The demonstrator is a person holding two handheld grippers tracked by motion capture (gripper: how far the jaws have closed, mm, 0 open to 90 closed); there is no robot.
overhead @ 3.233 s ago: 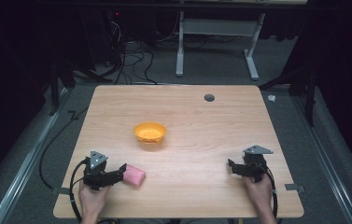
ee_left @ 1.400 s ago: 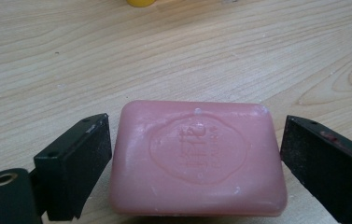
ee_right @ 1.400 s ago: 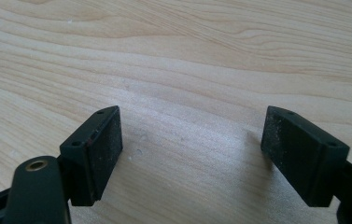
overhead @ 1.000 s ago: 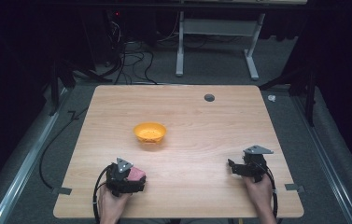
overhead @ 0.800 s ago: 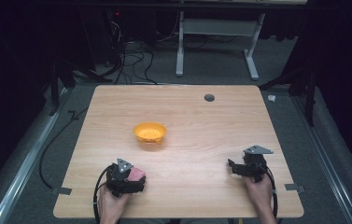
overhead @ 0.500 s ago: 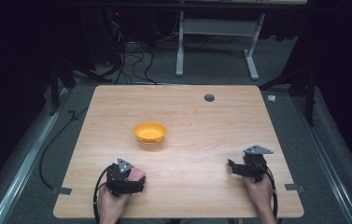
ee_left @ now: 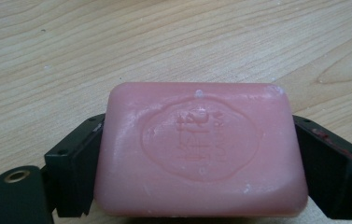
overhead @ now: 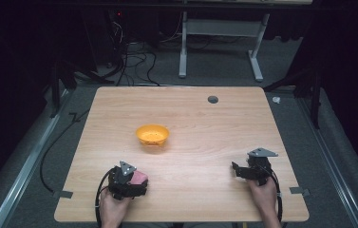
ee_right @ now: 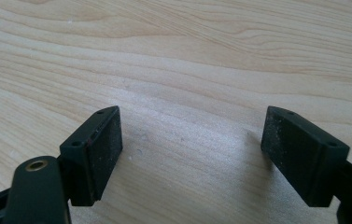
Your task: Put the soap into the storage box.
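Left gripper now clamped on pink soap; right gripper apart; orange bowl empty.

surface: light wooden table | centre, slightly toward 9 o'clock: orange bowl | 7 o'clock, near front edge: pink soap bar | 1 o'clock: cable hole

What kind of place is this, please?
Probably a lab or recording room: a bare wooden table on grey carpet, loose cables on the floor behind, dark surroundings, and a white desk frame at the back.
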